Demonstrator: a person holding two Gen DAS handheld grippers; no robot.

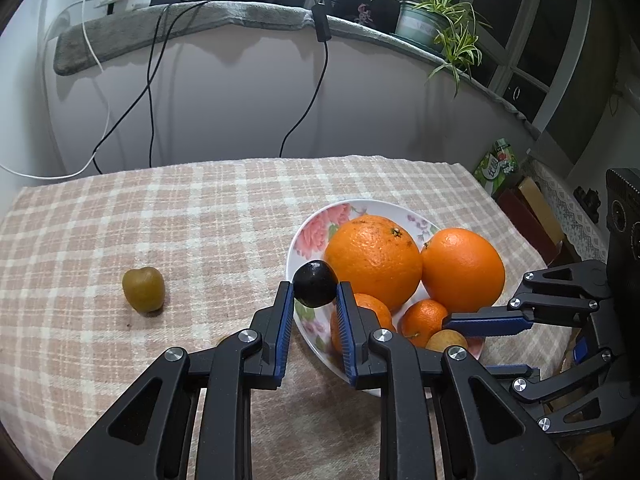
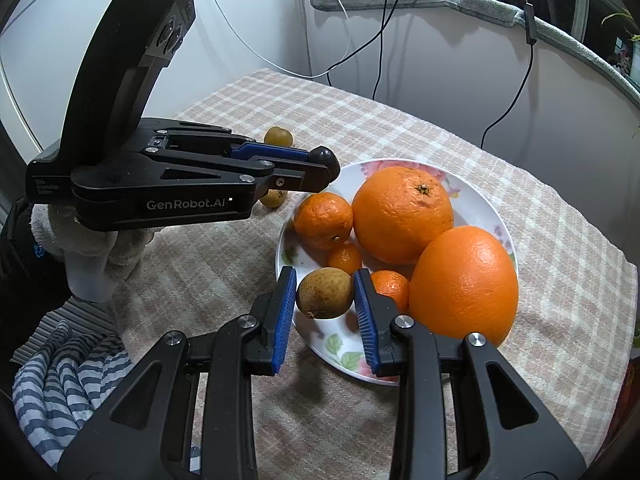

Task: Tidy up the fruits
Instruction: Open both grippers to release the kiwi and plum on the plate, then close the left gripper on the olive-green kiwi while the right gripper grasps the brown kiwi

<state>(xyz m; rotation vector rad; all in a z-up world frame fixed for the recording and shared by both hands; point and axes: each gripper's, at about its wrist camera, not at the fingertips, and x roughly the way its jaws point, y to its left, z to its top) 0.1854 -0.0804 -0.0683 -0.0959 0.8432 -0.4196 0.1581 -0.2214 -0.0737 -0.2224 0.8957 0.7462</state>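
My left gripper (image 1: pixel 316 294) is shut on a small dark plum (image 1: pixel 315 289) and holds it over the near left rim of a floral white plate (image 1: pixel 320 220). It also shows in the right wrist view (image 2: pixel 326 168). My right gripper (image 2: pixel 325 294) is shut on a small brownish-yellow fruit (image 2: pixel 325 294) above the plate's (image 2: pixel 476 200) front. On the plate lie two big oranges (image 2: pixel 402 214) (image 2: pixel 464 284) and several small tangerines (image 2: pixel 323 220). A greenish-yellow fruit (image 1: pixel 143 289) lies on the cloth to the left.
A checked pink cloth (image 1: pixel 192 216) covers the table. Another small yellow fruit (image 2: pixel 273 198) lies on the cloth under the left gripper. A striped cloth (image 2: pixel 60 364) is at the near left. Cables (image 1: pixel 150 92) hang behind; a potted plant (image 1: pixel 432 20) stands on the sill.
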